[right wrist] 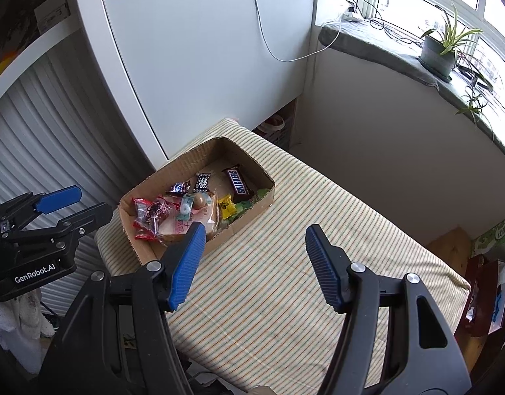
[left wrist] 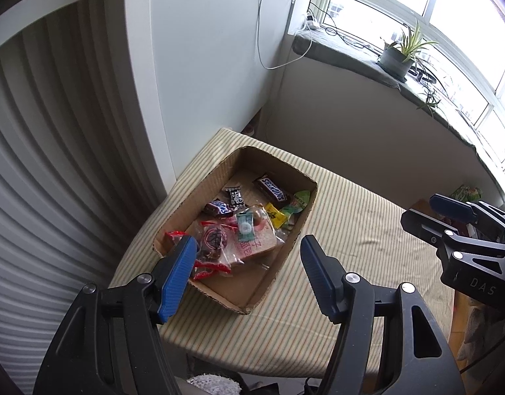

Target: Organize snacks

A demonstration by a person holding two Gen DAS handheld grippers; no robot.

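Striped cloth-covered table (right wrist: 278, 263): it filled the centre and lower right of your right wrist view, with a white cabinet (right wrist: 203, 49) behind it at upper centre.

Cardboard box (left wrist: 199, 197): shallow and open-topped, it sat on the cloth toward the table's far left corner, at centre in your left wrist view.

Your left gripper (left wrist: 249, 256): it hovered above the box's near end at lower centre, jaws spread wide and holding nothing.

Your right gripper (right wrist: 255, 247): it hung over bare cloth just right of the box, jaws equally wide apart and empty.

Snacks, all inside the box: a clear bread bag (left wrist: 252, 247) with pink print lay near the middle; a Snickers bar (left wrist: 273, 191) lay toward the far end; a red-edged clear packet (left wrist: 209, 247) lay at the near left; a yellow candy (left wrist: 275, 214) and a green wrapper (left wrist: 300, 197) lay against the right wall.

Potted plant (right wrist: 440, 49): it stood on the windowsill at upper right.
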